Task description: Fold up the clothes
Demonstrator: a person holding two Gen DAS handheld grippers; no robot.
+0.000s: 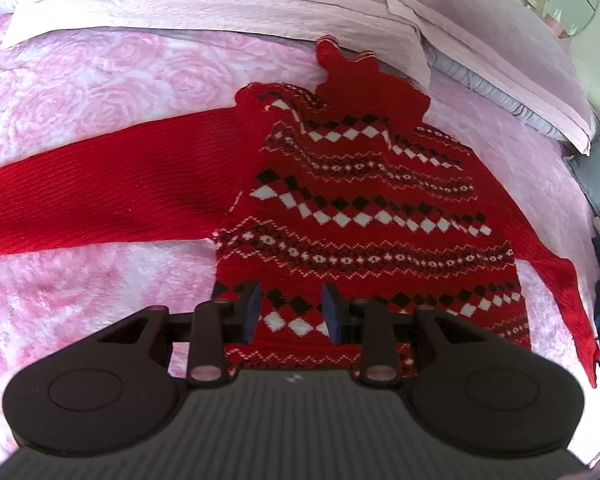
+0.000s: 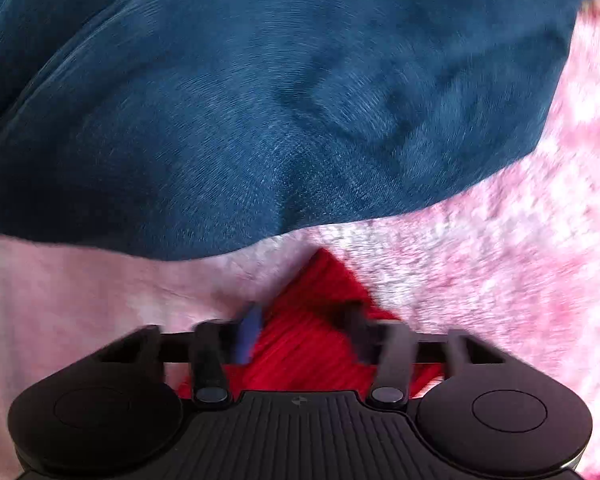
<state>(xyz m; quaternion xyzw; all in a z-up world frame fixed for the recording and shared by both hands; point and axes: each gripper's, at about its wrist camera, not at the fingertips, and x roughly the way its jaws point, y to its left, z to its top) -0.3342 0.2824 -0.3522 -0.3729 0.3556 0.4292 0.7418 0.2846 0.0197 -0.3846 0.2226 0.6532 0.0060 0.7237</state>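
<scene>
Currently red patterned knit sweater [image 1: 364,216] lies flat on pink plush bed [image 1: 100,92], centre frame, sleeves spread. Left tool [image 1: 291,310] hovers, gaping, above hem. Right tool [image 2: 300,332], parted, straddles red cuff [image 2: 320,300] below blue garment [image 2: 260,100]. Likely sleeve fold: pinch cuff, carry inward.

Red patterned sweater [image 1: 360,208] lies flat, sleeves spread.

Your sweater [image 1: 364,216] lies on the bed [image 1: 100,92], pillows [image 1: 480,52] behind it, another garment [image 2: 260,100] to its right.
</scene>
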